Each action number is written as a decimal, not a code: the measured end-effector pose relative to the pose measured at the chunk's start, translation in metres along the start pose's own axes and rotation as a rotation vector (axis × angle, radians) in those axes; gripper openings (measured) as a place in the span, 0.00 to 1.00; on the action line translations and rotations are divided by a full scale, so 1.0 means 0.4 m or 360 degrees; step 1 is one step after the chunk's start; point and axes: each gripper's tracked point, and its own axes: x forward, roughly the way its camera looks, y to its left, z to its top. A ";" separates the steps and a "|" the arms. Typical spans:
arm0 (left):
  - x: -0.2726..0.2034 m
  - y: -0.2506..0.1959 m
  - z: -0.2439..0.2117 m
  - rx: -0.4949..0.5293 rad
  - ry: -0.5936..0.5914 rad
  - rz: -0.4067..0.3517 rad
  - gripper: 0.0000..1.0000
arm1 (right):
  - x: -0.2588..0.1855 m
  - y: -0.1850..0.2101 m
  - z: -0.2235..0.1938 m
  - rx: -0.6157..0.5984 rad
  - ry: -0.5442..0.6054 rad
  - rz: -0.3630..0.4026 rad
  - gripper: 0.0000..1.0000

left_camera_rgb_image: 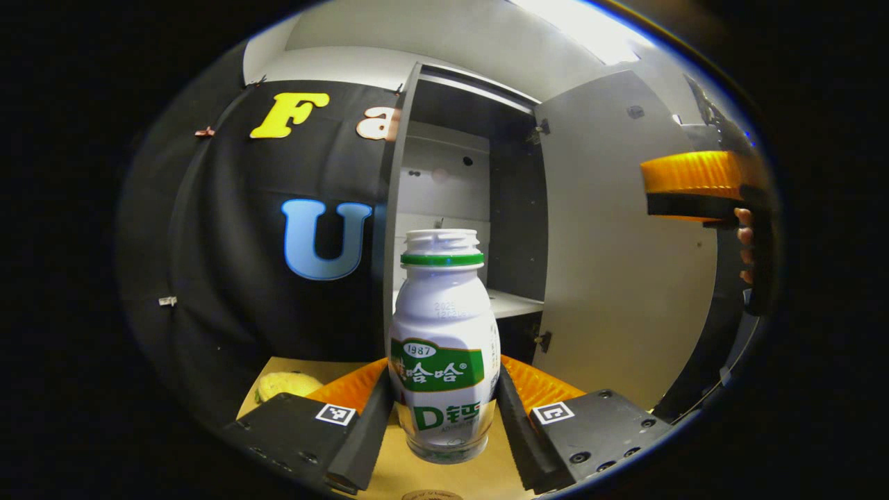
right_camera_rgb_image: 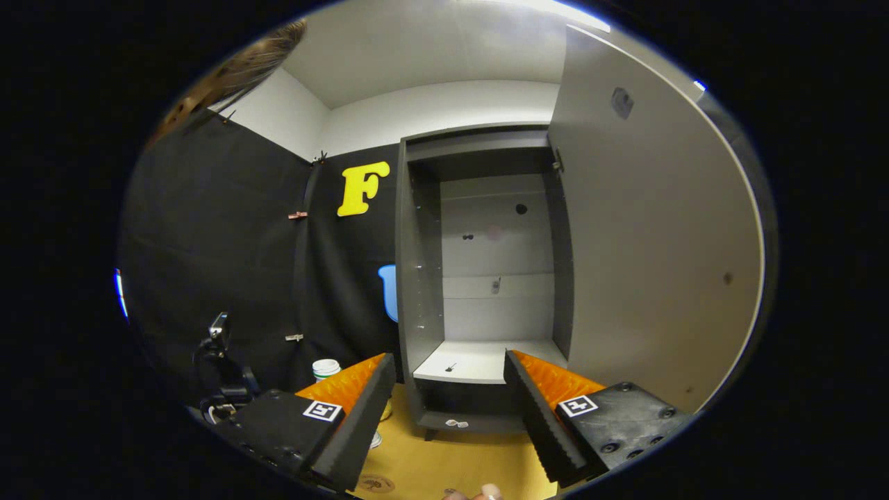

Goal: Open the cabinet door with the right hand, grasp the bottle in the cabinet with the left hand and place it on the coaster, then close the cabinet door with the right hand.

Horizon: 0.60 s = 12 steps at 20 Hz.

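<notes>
A white bottle (left_camera_rgb_image: 444,347) with a green band and green label stands upright between the fingers of my left gripper (left_camera_rgb_image: 443,366), which is shut on it just above the wooden tabletop (left_camera_rgb_image: 451,479). A sliver of the round coaster (left_camera_rgb_image: 432,495) peeks in below the bottle. Behind it the grey cabinet (left_camera_rgb_image: 451,180) is open, its door (left_camera_rgb_image: 618,250) swung out to the right. My right gripper (right_camera_rgb_image: 448,360) is open and empty, facing the cabinet (right_camera_rgb_image: 486,264) and its bare shelf (right_camera_rgb_image: 479,361), left of the door (right_camera_rgb_image: 660,264). The bottle's cap (right_camera_rgb_image: 326,368) and coaster (right_camera_rgb_image: 375,482) lie low left.
A pale yellowish lump (left_camera_rgb_image: 285,383) lies on the table at the left. At the far right edge, a hand holds the right gripper (left_camera_rgb_image: 687,186) beside the door. The left gripper's dark body (right_camera_rgb_image: 226,382) sits low left. Fingertips of a hand (right_camera_rgb_image: 479,493) show at the bottom edge.
</notes>
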 end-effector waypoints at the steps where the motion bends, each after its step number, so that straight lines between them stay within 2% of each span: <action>1: -0.016 0.012 -0.032 -0.0010 -0.0003 0.0034 0.77 | 0.020 0.003 -0.011 -0.0011 -0.0014 0.0020 0.97; 5: -0.052 0.045 -0.174 -0.0066 0.0027 0.0146 0.77 | 0.089 0.033 -0.064 0.0052 -0.0108 0.0070 0.97; 7: -0.061 0.043 -0.237 -0.0025 0.0037 0.0174 0.78 | 0.122 0.038 -0.114 0.0071 -0.0122 0.0072 0.97; 10: -0.067 0.034 -0.329 0.0062 0.0048 0.0177 0.77 | 0.151 0.042 -0.216 0.0001 -0.0037 0.0063 1.00; 12: -0.078 0.037 -0.400 0.0065 0.0075 0.0172 0.78 | 0.156 0.062 -0.279 -0.0023 0.0052 0.0092 0.98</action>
